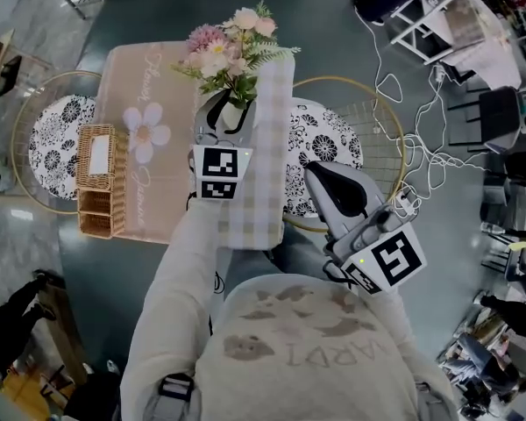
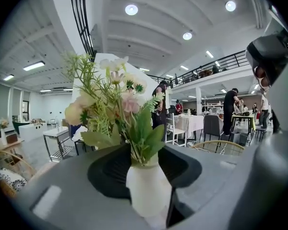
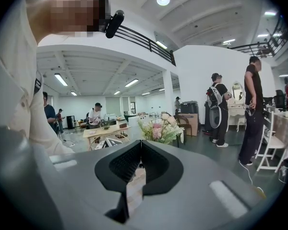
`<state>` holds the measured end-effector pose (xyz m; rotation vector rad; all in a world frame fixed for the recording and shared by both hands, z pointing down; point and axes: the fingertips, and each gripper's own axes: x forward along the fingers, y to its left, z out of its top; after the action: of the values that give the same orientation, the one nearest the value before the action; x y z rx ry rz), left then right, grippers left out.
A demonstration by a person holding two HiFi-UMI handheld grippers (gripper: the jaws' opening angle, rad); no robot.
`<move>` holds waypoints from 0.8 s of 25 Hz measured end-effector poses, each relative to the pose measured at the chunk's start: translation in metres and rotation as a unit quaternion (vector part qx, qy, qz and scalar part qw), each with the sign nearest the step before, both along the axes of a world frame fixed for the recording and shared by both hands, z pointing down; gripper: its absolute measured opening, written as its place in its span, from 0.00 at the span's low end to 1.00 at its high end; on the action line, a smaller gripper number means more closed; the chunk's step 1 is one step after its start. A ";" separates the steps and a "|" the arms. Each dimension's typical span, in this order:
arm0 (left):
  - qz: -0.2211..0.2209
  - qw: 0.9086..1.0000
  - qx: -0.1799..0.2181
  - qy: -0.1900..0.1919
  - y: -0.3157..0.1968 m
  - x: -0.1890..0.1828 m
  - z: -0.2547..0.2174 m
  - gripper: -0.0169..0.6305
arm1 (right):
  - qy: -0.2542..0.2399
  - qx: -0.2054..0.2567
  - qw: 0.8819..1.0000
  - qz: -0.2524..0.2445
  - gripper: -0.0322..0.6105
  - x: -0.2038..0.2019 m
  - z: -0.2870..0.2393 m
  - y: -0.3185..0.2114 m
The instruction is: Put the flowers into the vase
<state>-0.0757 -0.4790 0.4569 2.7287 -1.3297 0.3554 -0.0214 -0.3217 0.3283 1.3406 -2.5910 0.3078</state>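
A bunch of pink, cream and green flowers stands in a small white vase above the table. My left gripper is shut on the vase, its pads pressed on both sides. In the left gripper view the vase sits between the dark pads of the left gripper, and the flowers rise upright from its neck. My right gripper hangs shut and holds nothing, off the table's right side over a chair. In its own view the right gripper has its jaws touching, with the flowers far beyond.
The table carries a pink cloth and a checked runner. A wicker basket stands at its left edge. Round chairs with floral cushions sit at the left and right. Cables trail on the floor at right.
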 end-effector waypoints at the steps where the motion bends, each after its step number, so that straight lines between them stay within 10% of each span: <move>1: 0.000 1.000 -0.002 0.000 0.002 0.000 0.001 0.27 | -0.001 0.001 1.000 -0.001 0.10 0.000 0.000 0.000; 20: 0.013 0.998 0.041 0.038 0.055 -0.036 -0.047 0.03 | -0.022 0.025 0.999 -0.029 0.10 -0.030 -0.013 0.015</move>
<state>-0.1114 -0.4237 0.4099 2.7973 -1.3202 0.2007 -0.0510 -0.3069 0.3151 1.2860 -2.6847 0.2662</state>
